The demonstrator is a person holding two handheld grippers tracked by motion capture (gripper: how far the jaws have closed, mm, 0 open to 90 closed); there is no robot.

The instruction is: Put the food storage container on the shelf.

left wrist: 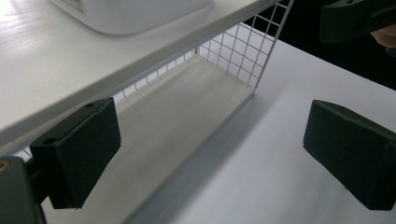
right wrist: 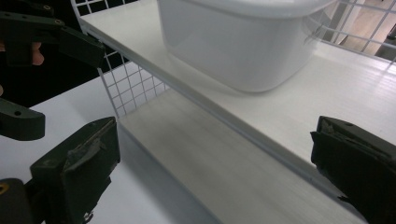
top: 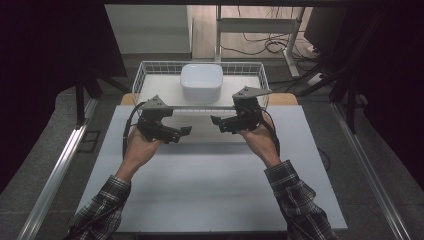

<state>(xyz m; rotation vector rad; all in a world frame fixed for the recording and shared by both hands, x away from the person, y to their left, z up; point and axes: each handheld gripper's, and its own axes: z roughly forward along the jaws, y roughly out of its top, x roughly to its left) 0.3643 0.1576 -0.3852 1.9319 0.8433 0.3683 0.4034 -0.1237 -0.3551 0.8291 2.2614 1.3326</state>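
A: High view. Wire rack [top: 142,75] at the far edge of the surface [top: 210,185]; white tub [top: 201,82] on the rack's top shelf [top: 165,87], near its middle. Left claw [top: 172,131] and right claw [top: 226,122] hover just short of the rack's near edge, tips turned toward each other, a gap between them. Neither touches rack or tub.

B: Hazard there?

A: My guess: the claws sit below the level of the shelf's near edge. Going straight forward could knock that edge or the wire and shove the whole rack back, tub with it.

B: Left gripper view?

A: Left claw [left wrist: 210,144] wide, nothing between the jaws. Shelf [left wrist: 70,70] overhead, lower deck [left wrist: 187,107] ahead, tub [left wrist: 135,14] above the shelf. The other claw [left wrist: 355,18] shows at the top right. Risk, as I judge it: this claw is aimed under the shelf, not at the tub.

B: Right gripper view?

A: Right claw [right wrist: 215,168] also wide and empty. Tub [right wrist: 238,42] close ahead and above on the shelf [right wrist: 327,88], left claw [right wrist: 56,37] beyond the rack's corner. The tub walls look smooth and rounded; a pinch from one side only could let it slide or tip. Uneven closing between the two claws would do the same.
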